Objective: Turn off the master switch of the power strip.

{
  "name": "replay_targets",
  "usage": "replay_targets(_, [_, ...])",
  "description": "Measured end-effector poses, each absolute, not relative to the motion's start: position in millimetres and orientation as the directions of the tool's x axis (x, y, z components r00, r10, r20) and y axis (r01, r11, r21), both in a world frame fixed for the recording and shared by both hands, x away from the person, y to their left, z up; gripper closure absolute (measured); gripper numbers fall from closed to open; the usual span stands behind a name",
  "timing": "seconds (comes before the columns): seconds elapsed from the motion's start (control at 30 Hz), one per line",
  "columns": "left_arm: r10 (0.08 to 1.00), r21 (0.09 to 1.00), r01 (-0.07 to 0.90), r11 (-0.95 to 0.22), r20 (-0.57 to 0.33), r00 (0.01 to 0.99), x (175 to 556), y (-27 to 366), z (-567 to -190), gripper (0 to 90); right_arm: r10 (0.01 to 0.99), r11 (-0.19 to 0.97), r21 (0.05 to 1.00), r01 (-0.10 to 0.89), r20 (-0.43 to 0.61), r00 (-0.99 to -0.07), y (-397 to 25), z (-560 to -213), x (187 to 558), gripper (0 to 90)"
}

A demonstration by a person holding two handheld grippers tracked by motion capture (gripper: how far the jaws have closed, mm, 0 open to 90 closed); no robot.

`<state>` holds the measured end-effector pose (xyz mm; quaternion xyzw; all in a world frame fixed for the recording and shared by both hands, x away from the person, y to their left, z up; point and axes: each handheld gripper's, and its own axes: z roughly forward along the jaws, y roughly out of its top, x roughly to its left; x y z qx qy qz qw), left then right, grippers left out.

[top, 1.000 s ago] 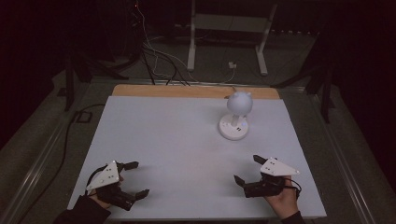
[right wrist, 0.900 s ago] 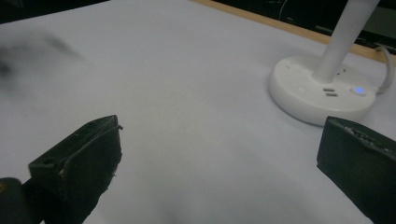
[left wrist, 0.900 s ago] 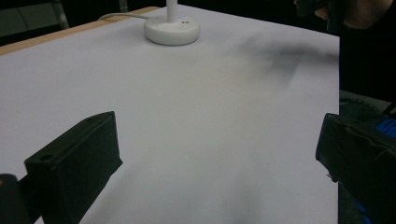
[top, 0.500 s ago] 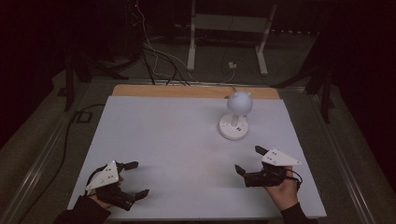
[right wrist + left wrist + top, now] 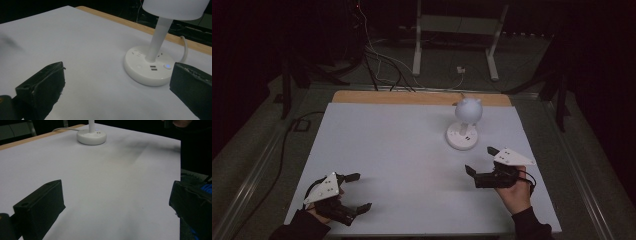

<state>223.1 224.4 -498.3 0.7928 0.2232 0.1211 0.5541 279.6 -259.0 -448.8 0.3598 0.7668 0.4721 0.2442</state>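
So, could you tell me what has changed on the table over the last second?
The right gripper has moved forward across the table towards the white lamp, jaws open, holding nothing. The left gripper stays near the front edge, open and empty. The lamp has not moved.

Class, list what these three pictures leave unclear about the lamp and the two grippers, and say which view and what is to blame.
1. Lamp head: cut off by the top edge in the right gripper view.
2. Lamp base markings: too small in the high view.
3. Lamp cable's far end: lost in the dark behind the table, high view.
4. Right gripper: cut off by the top edge in the left gripper view.
5. Left gripper body: partly hidden under its plate, high view.
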Motion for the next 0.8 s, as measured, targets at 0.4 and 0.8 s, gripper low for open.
replay_targets(0.4, [0.489, 0.933, 0.22, -0.286, -0.056, 0.871, 223, 225, -498, 0.3, 0.802, 0.279, 0.9, 0.335, -0.026, -0.597, -262, -444, 298, 0.0])
replay_targets(0.8, [0.489, 0.932, 0.223, -0.284, -0.059, 0.871, 223, 225, -498, 0.3, 0.823, 0.267, 0.897, 0.352, -0.022, -0.567, -265, -441, 321, 0.0])
